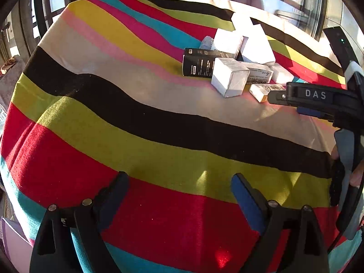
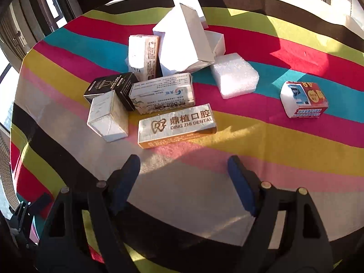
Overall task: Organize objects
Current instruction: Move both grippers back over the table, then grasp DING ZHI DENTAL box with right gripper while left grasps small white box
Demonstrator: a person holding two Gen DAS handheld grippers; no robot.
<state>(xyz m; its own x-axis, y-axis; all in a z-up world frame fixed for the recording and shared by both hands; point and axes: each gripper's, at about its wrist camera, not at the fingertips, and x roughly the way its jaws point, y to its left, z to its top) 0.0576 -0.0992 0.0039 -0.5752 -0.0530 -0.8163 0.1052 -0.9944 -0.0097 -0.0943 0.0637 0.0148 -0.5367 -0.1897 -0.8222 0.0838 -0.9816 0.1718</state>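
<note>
Both claws spread, empty. Right claw (image 2: 183,170) hangs just short of the white-and-orange cardboard dental box (image 2: 177,125); left claw (image 1: 179,188) well back. Approach step; next, close on that box.

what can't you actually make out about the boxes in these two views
- Small print on the black box: left wrist view, too small.
- Dental box: left wrist view, one end hidden behind the right gripper.
- Tall white box: right wrist view, overexposed by sunlight, and hiding the boxes behind it.
</note>
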